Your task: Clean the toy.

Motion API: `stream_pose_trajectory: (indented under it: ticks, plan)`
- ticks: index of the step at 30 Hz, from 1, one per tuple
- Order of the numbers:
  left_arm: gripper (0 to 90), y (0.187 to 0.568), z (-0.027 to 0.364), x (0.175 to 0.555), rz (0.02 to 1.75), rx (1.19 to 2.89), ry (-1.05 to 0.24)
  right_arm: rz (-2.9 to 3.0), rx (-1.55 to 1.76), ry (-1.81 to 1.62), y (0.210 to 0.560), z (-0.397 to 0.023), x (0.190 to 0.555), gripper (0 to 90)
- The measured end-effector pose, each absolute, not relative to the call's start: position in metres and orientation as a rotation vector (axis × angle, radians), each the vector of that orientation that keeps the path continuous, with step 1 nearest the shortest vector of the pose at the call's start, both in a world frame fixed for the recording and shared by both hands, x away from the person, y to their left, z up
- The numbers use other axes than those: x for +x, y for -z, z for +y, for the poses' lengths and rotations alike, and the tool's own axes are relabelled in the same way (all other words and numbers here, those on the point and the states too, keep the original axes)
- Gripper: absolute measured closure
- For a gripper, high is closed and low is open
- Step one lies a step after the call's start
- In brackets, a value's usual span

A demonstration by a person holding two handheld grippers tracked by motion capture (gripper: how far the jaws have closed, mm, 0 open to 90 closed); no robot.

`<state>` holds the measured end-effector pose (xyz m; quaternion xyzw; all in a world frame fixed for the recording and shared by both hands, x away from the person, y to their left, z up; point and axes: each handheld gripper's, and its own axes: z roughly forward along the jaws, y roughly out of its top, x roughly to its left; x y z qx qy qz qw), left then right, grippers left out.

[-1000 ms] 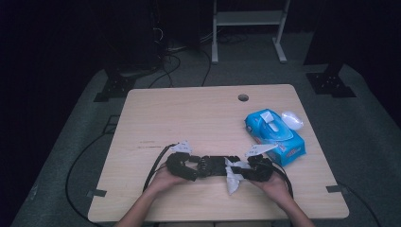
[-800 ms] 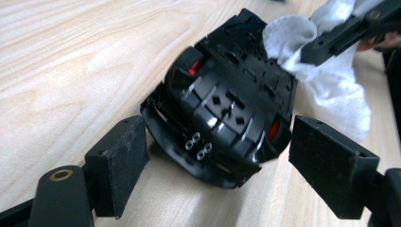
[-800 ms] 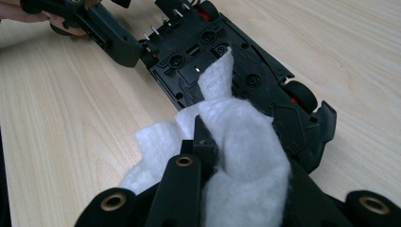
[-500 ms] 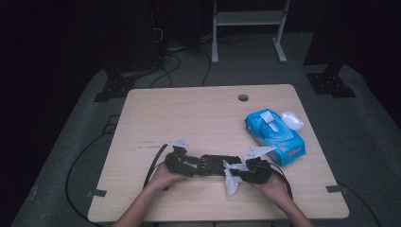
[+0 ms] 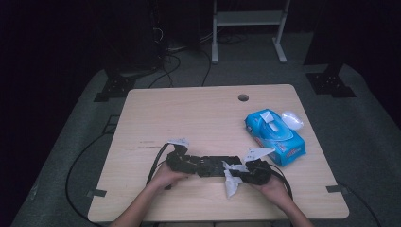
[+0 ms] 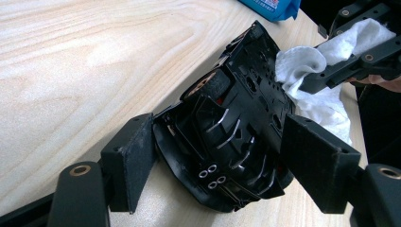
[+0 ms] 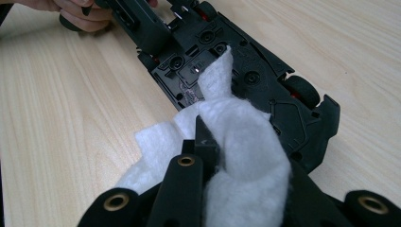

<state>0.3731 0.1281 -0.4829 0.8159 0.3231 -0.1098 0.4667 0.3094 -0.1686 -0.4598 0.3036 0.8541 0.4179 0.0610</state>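
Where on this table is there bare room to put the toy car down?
The far left half of the table is bare, from the hole leftward. The near edge is crowded: toy car, white wipe, both hands. The blue wipes pack fills the right.

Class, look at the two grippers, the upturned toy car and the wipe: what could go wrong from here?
1. The left gripper has its jaws either side of the toy car, just closing, with a gap at one pad; the car may slip or tip.
2. The right gripper pinches the wipe in a bunch; it might snag on the underside's ridges or pull free.
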Motion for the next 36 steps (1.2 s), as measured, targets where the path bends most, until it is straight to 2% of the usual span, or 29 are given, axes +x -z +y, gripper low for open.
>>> stream_pose_trajectory:
  ticks: [5,16,27,30,36]
  plan:
    - [28.3,0.482,0.128,0.373,0.78,2.015,0.267,2.575,0.916,-1.269,0.46,-0.169,0.309,81.9]
    - [28.8,0.475,0.122,0.36,0.691,2.068,0.157,2.551,0.938,-1.263,0.457,-0.175,0.308,81.9]
    - [29.5,0.464,0.111,0.334,0.518,2.154,-0.117,2.444,1.055,-1.302,0.445,-0.214,0.318,80.5]
    - [29.6,0.463,0.11,0.326,0.477,2.165,-0.189,2.451,1.09,-1.317,0.447,-0.223,0.321,75.4]
    - [30.1,0.462,0.11,0.317,0.42,2.183,-0.279,2.526,1.101,-1.387,0.452,-0.228,0.329,57.9]
